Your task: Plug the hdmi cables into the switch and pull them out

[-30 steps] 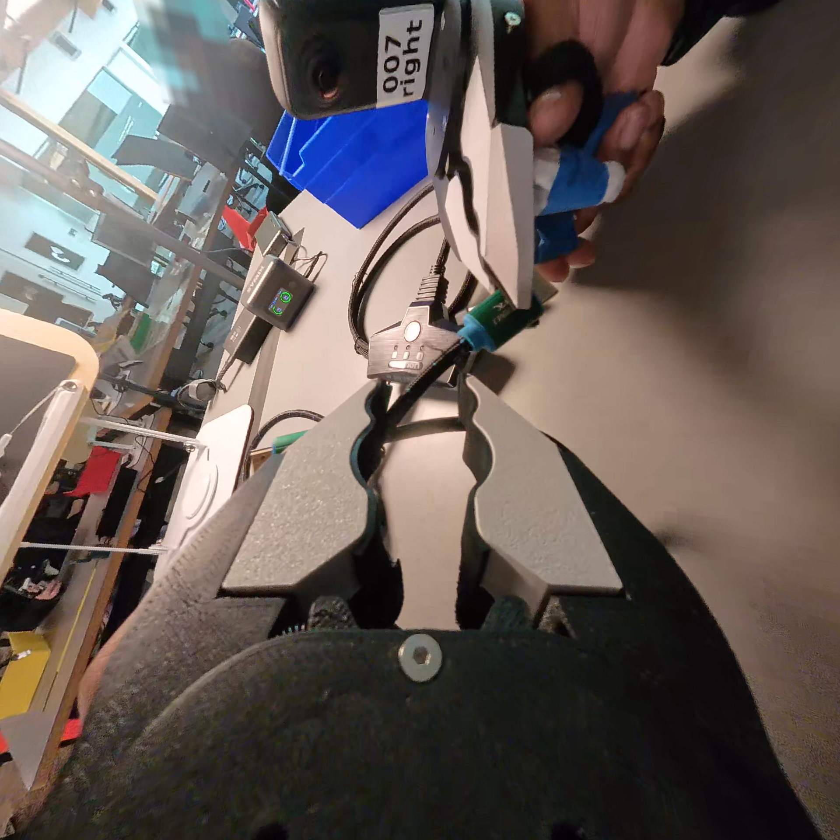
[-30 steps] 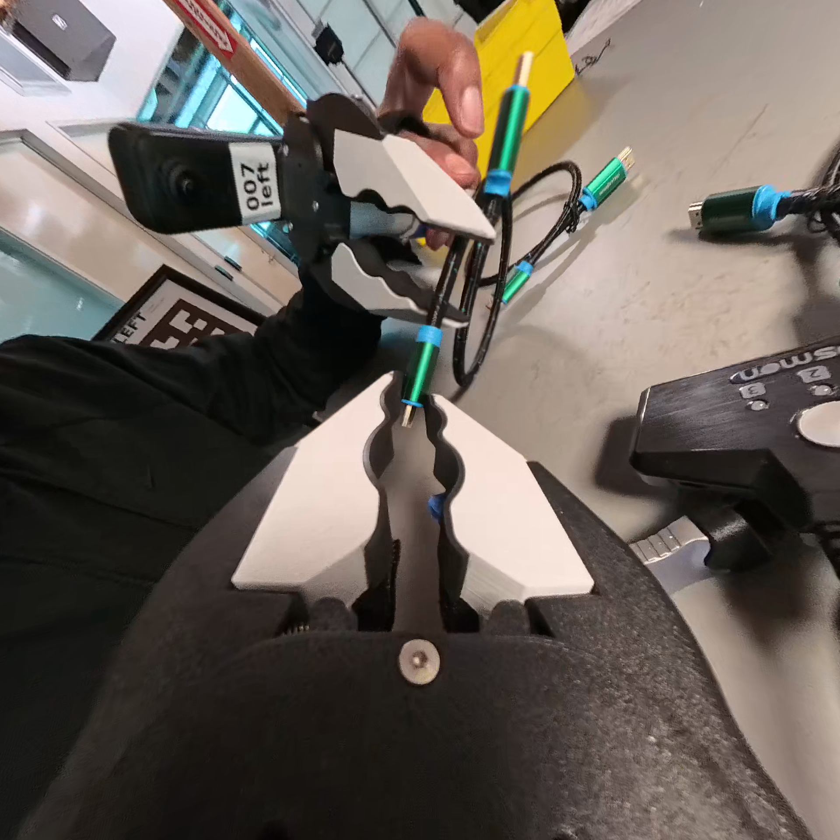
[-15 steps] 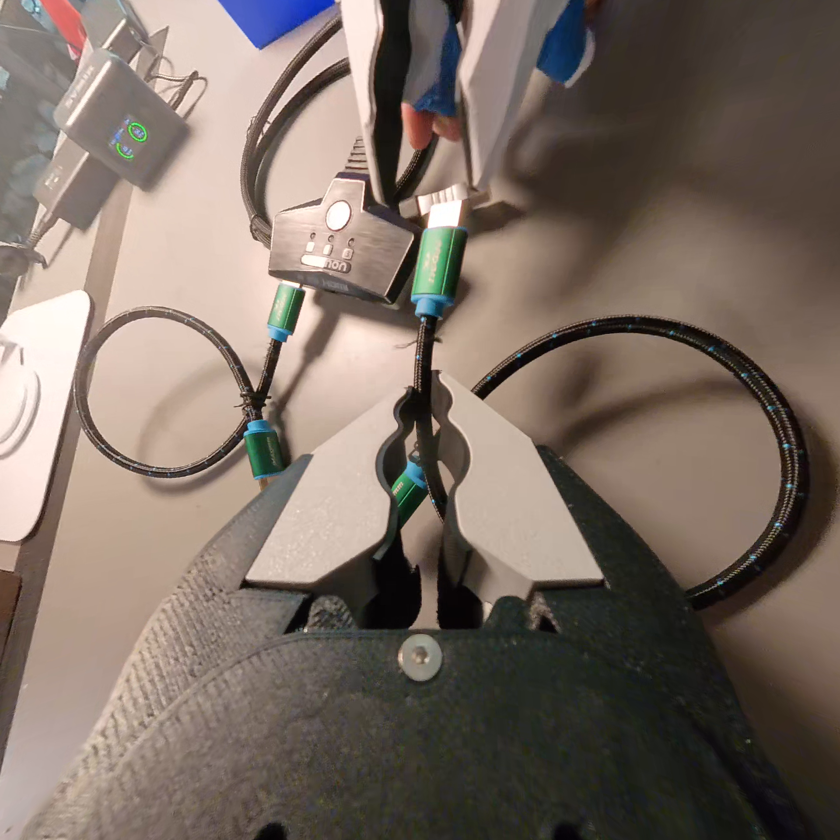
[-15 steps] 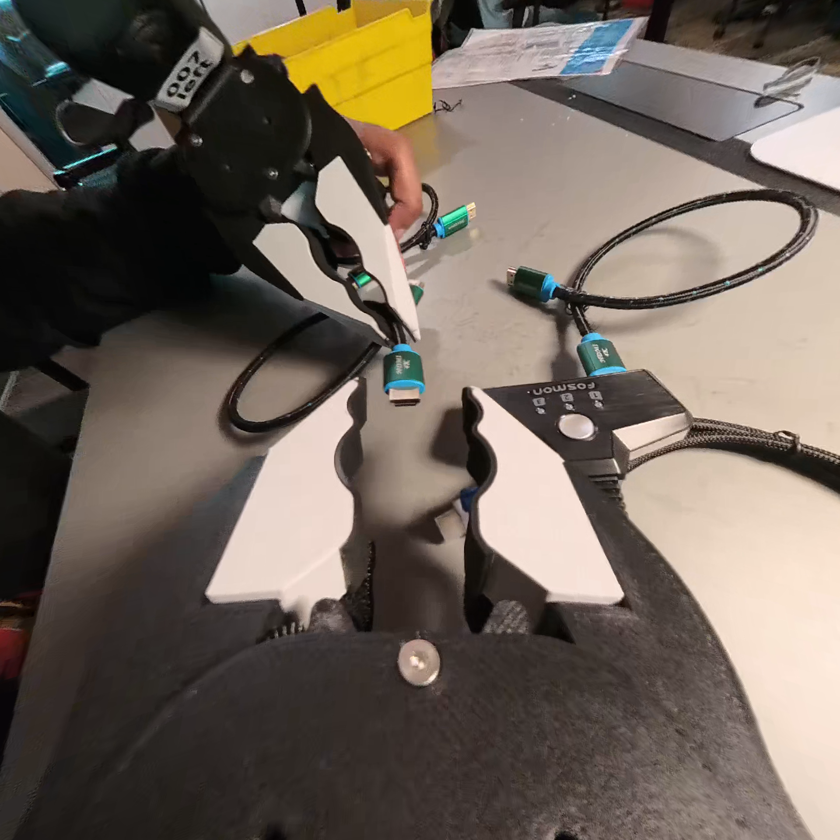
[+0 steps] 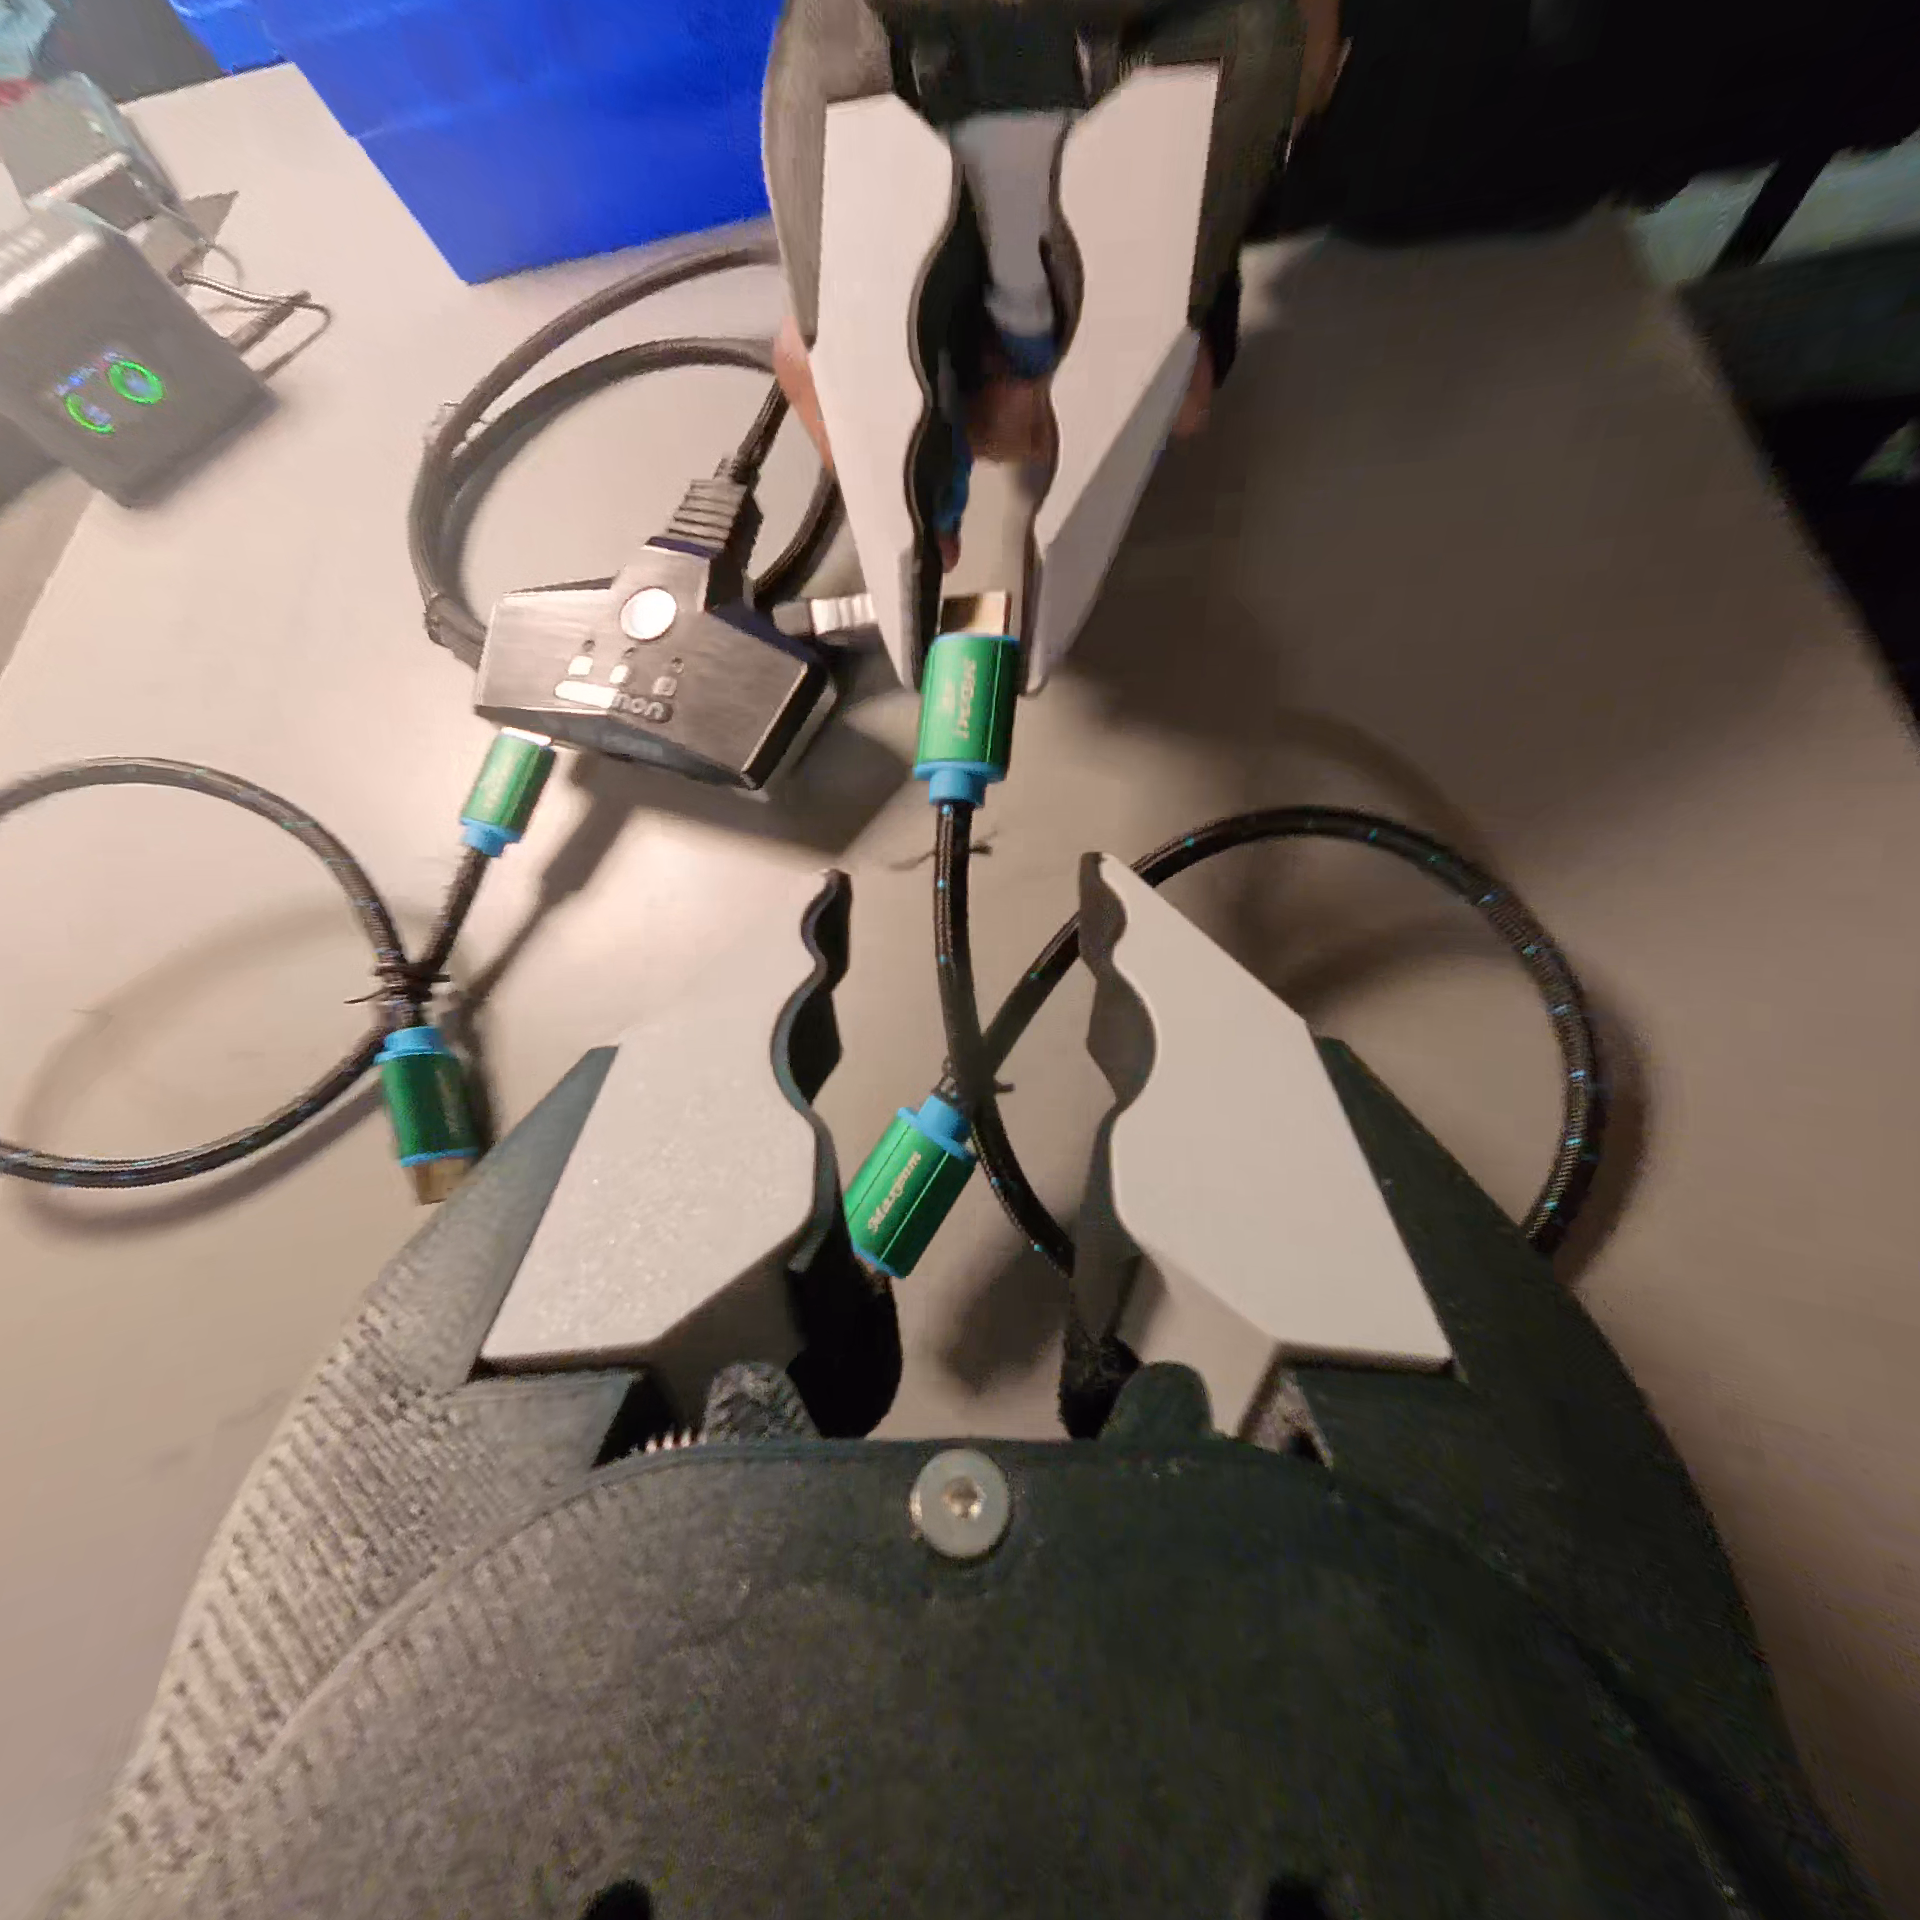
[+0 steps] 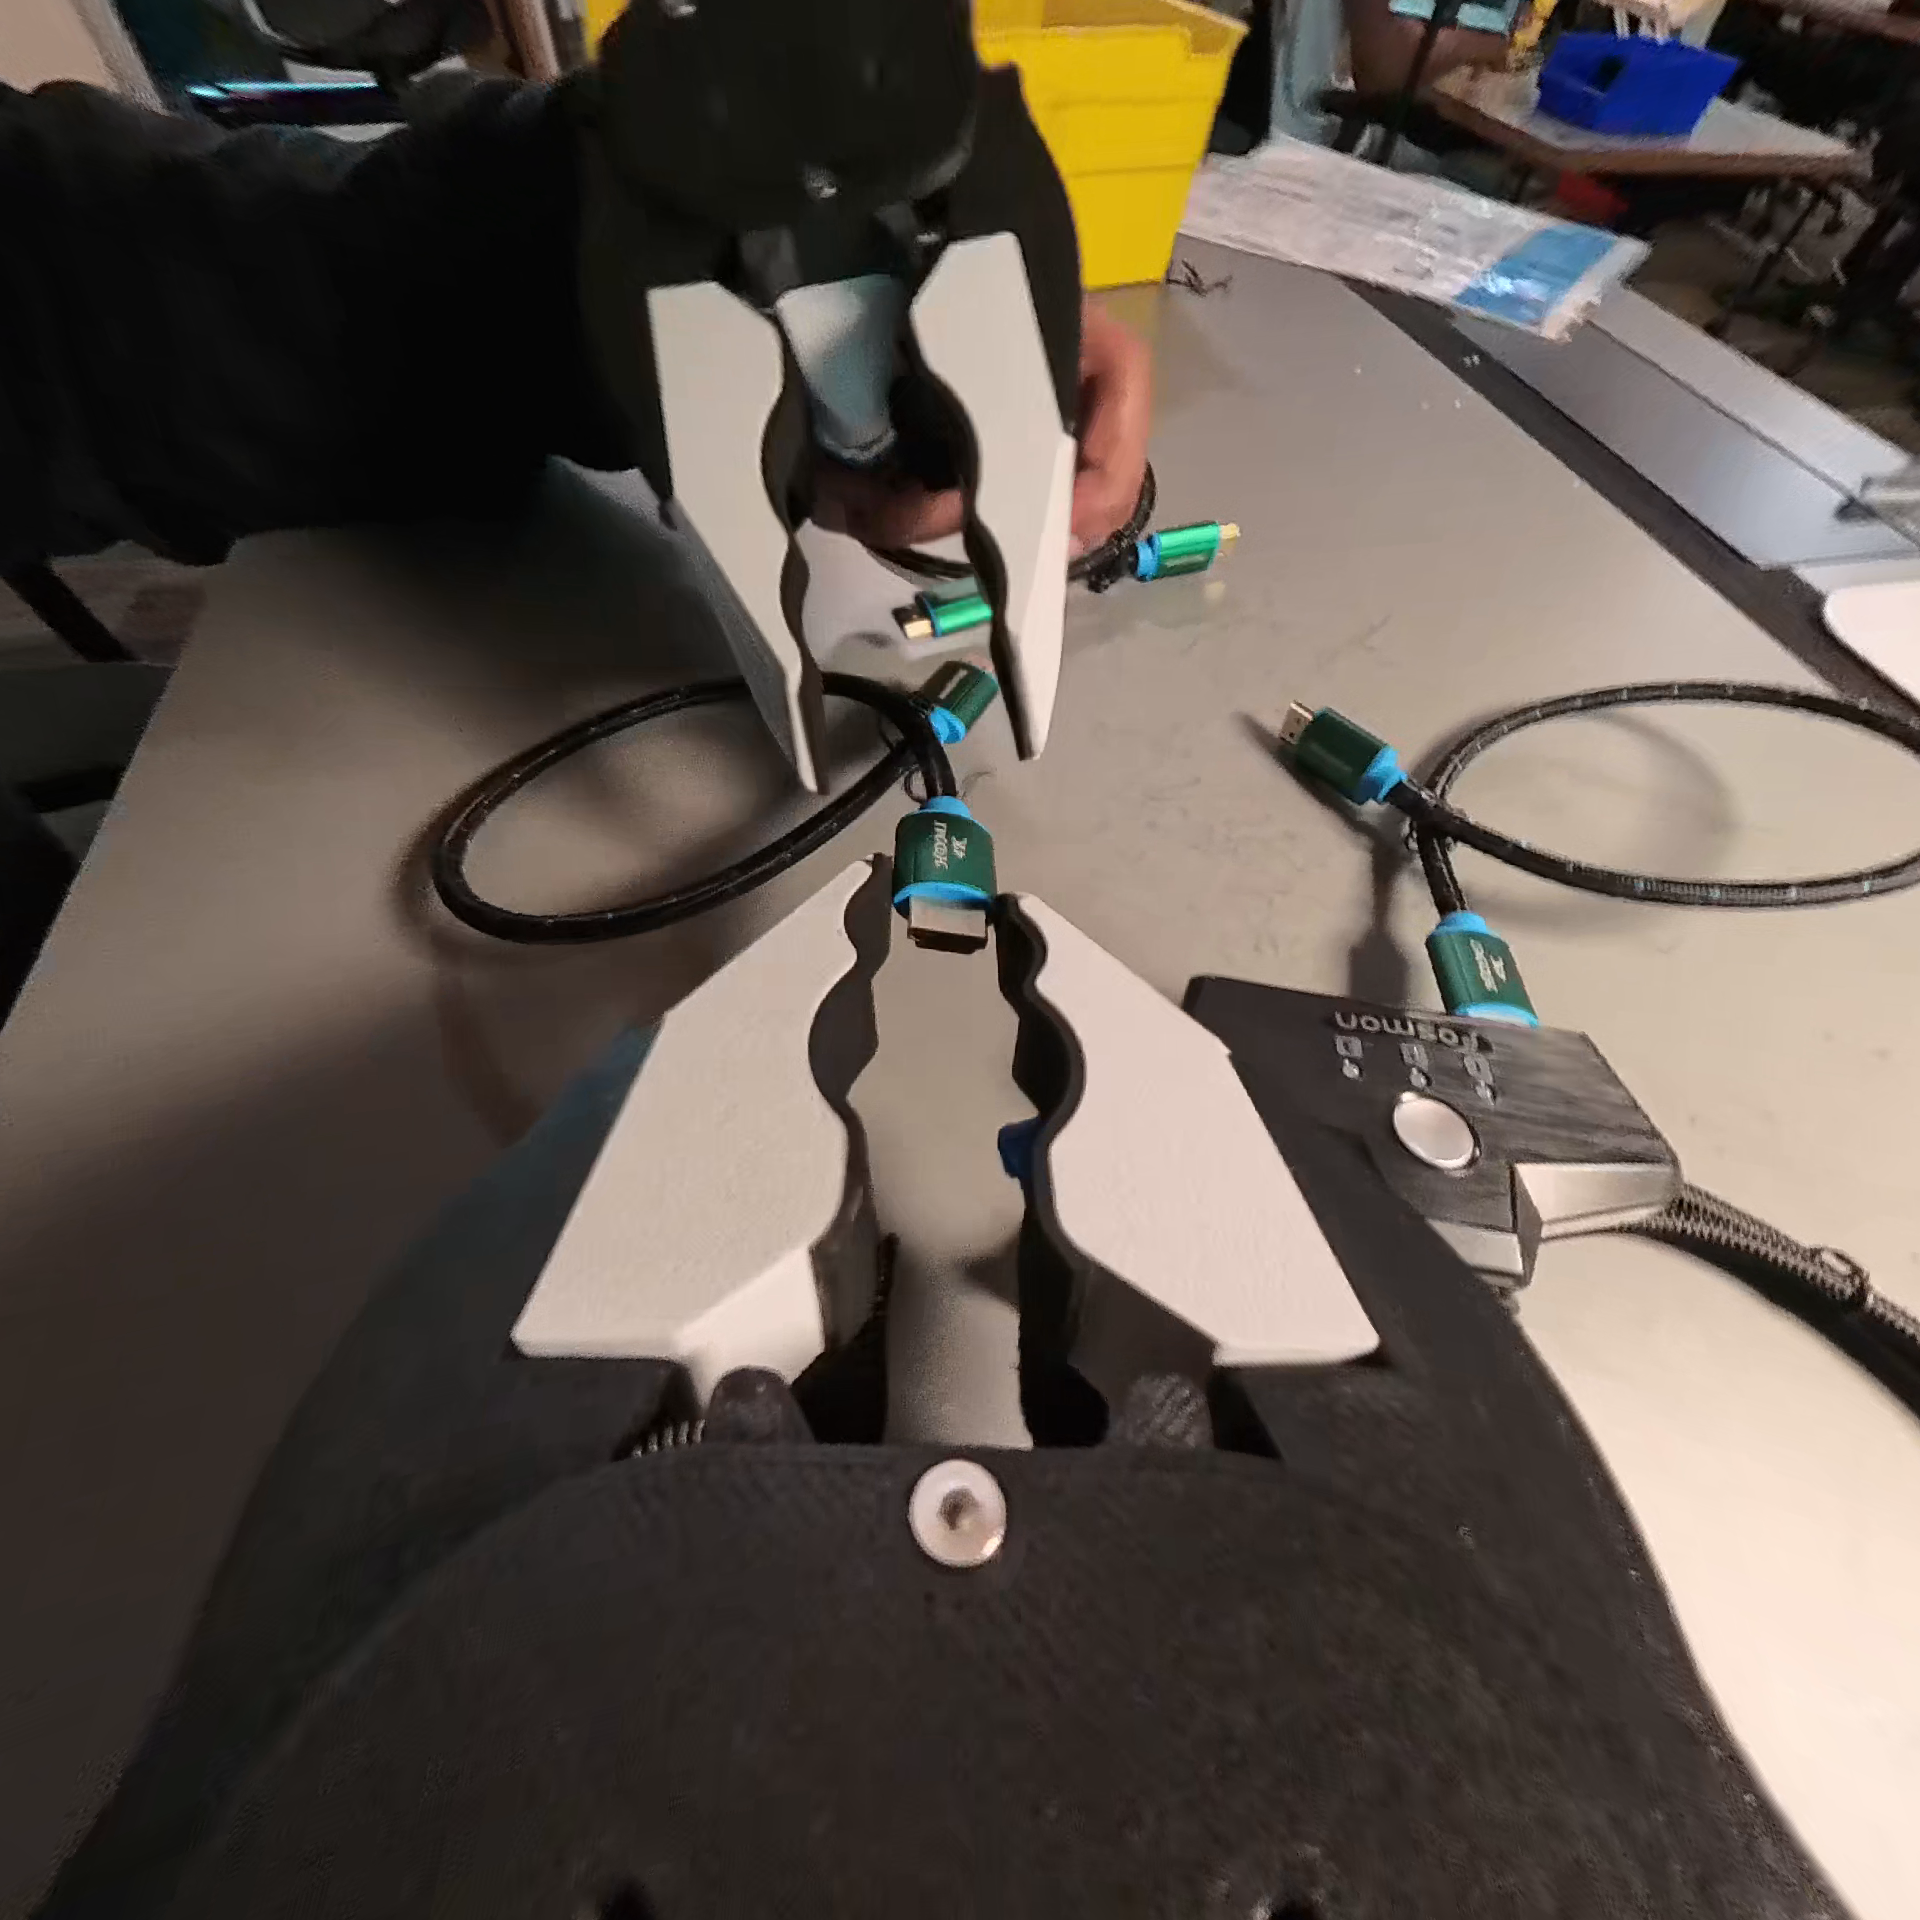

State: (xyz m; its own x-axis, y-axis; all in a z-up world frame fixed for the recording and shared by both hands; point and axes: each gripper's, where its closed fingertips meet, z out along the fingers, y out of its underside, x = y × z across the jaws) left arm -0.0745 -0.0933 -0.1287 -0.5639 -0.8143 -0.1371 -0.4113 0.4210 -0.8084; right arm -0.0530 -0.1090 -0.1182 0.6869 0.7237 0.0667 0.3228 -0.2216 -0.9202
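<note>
The black HDMI switch lies on the grey table, also seen in the right wrist view. One green plug sits in its port; that cable's other plug lies loose. My right gripper is closed on the metal end of a second green plug, just left of the switch; in the left wrist view the right gripper grips this plug. My left gripper is open, with the braided cable running loosely between its fingers. It faces the right gripper.
The held cable's other plug lies under my left gripper. Two more green plugs lie behind it. A blue bin, a yellow bin, a black device with green lights and papers line the table's edges. My two grippers' fingertips are within a few centimetres of each other.
Both grippers came down to the table. My left gripper opened and let go of the cable. My right gripper narrowed from wide open onto the plug's end.
</note>
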